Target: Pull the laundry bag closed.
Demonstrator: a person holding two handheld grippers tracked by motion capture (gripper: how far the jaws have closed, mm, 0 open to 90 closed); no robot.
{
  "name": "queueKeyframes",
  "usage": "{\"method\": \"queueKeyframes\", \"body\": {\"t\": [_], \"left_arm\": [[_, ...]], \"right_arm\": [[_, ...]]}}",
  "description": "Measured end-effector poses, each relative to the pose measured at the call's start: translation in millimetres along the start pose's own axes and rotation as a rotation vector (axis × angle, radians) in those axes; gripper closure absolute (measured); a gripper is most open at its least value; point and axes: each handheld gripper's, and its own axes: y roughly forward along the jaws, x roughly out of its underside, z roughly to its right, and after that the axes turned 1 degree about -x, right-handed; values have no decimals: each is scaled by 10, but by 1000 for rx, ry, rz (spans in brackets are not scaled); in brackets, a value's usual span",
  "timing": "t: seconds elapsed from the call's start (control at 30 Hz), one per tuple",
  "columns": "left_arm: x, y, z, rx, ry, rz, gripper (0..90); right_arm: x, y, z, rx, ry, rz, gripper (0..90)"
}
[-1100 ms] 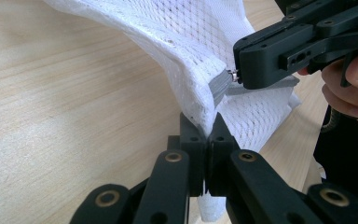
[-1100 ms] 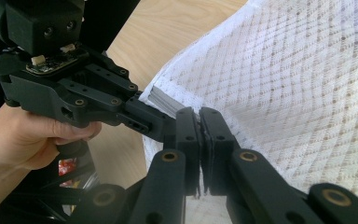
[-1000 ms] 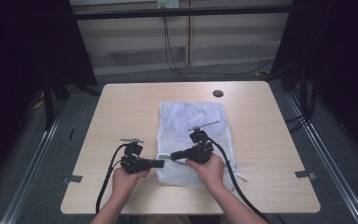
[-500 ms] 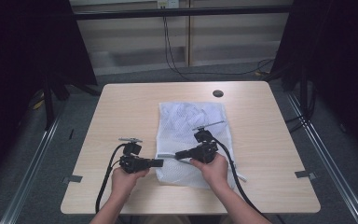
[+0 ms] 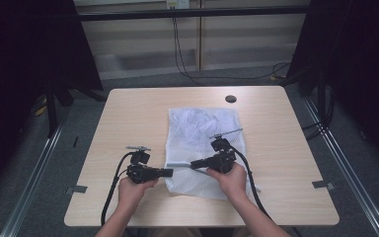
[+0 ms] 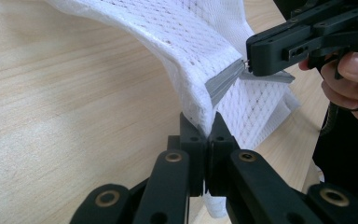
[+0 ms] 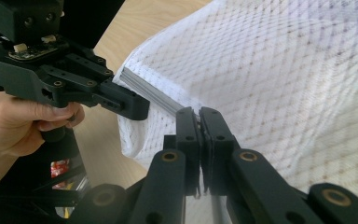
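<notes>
Mesh laundry bags: 1, white mesh bag (image 5: 202, 148), lying on the surface from its middle toward the near edge.
Grey zipper strips: 1, zipper strip (image 6: 223, 84), along the bag's left edge.
Grippers: 2, left gripper (image 5: 170, 173) and right gripper (image 5: 193, 164), one per hand.
Fingers per gripper: 2, black, pressed together on the bag's edge in both gripper views.
Hands: 2, left hand (image 5: 131, 190) and right hand (image 5: 233, 180), at the near edge.
Surfaces: 1, wooden surface (image 5: 138, 118).
Round holes in the surface: 1, cable hole (image 5: 230, 98), near the far right corner.
</notes>
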Motion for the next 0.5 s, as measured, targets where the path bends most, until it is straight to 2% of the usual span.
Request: {"method": "queueKeyframes", "body": {"t": [0.47,0.5], "left_arm": [[4,3,14,2,-8,-1,888],[2,8,10,0,2,-5,888]], "right_arm": [[49,-82,50,5,3,0,867],[50,-89,57,4,0,-1,867]]}}
